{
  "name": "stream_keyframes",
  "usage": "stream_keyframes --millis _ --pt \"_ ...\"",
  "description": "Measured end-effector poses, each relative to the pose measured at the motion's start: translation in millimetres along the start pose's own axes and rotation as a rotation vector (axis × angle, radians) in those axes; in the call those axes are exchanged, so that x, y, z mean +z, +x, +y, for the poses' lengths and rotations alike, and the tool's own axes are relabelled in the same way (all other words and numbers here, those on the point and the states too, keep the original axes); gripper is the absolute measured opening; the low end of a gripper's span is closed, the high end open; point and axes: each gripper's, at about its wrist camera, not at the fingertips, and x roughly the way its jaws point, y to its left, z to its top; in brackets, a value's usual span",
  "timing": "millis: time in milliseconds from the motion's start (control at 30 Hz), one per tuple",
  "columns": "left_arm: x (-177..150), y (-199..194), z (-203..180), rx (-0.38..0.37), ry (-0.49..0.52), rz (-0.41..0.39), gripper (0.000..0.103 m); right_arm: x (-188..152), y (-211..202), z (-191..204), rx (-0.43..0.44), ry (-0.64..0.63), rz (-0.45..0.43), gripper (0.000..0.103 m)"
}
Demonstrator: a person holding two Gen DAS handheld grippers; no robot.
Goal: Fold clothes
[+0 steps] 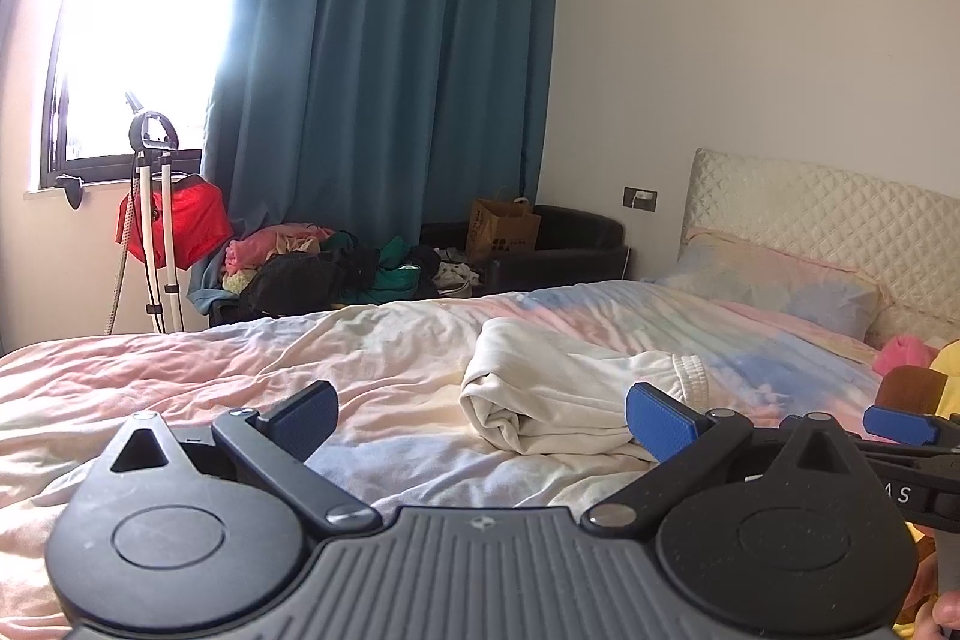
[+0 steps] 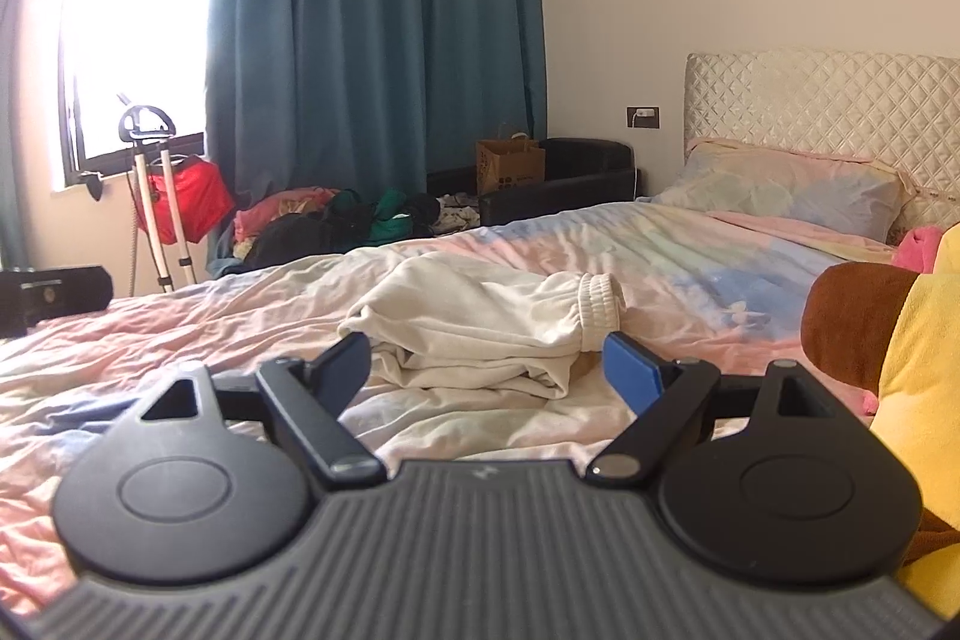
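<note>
The sweatpants (image 2: 480, 334) lie bunched on the bed (image 2: 150, 340), cream cloth already doubled over itself into a loose bundle. Their long axis runs across both views, left to right: a rolled, folded end sits at the left and the ribbed cuff (image 2: 600, 307) ends the bundle at the right, pointing toward the pillow (image 2: 780, 193).

Both tools hover just short of the bundle, neither touching it. The right gripper (image 2: 483, 373) has its jaws spread wide and holds nothing; the cloth lies straight ahead between its blue pads (image 2: 627, 370), with the cuff just beyond the right-hand pad. The left gripper (image 1: 480, 415) is likewise spread wide and empty. In its view the pants (image 1: 570, 400) sit ahead and slightly to the right, the rolled end nearest its centre line — so the left tool looks better placed for the rolled end and the right tool for the cuff. The right gripper's pad (image 1: 900, 424) shows at the edge of the left view, so the two tools are close beside each other.

A plush toy (image 2: 900, 340) crowds the right side of the right view, near that tool's body, and could snag a sideways sweep.

Judged from how the bundle lies, folding is partly done but untidy — the layers bulge and do not line up.
</note>
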Motion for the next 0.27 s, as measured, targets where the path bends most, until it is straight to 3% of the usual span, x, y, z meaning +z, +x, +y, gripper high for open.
stream_keyframes --millis 267 --pt "1.5 4.6 5.1 0.019 -0.001 0.004 0.103 2.4 1.5 -1.8 -0.014 0.02 0.007 0.086"
